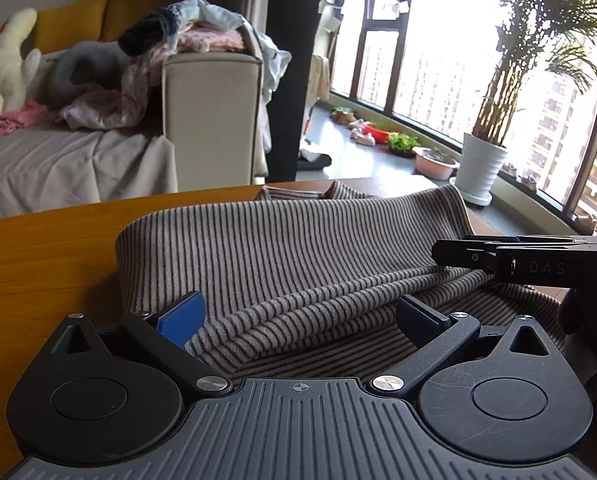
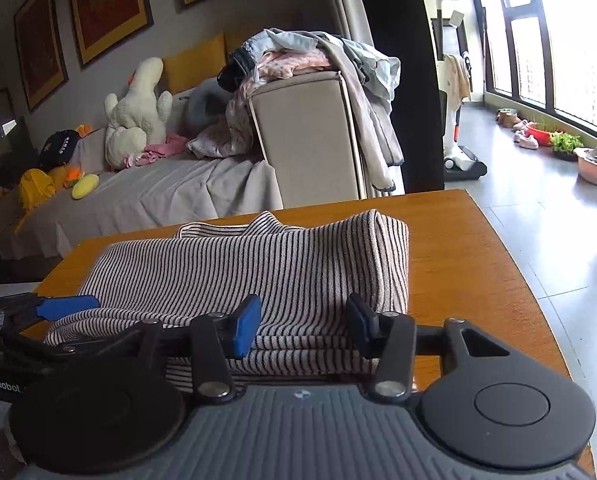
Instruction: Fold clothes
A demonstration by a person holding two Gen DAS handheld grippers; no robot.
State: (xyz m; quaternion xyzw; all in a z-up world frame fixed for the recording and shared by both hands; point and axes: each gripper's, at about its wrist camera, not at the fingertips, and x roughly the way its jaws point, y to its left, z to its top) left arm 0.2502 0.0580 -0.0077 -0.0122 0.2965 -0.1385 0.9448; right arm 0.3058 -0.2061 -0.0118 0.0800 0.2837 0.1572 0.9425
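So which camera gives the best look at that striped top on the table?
The right wrist view: the folded striped top shows whole, collar to near edge, on the wooden table. The left wrist view sits closer, showing bunched folds and cutting off its near edge.

Striped beige knit garment [image 2: 258, 264]: soft ribbed cloth, matt.
Orange-brown wooden surface [image 2: 470, 264]: smooth, slight sheen.
Grey tiled floor [image 2: 538, 216]: glossy.

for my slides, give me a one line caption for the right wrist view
Open right gripper at the near edge of a folded striped garment on a wooden table.
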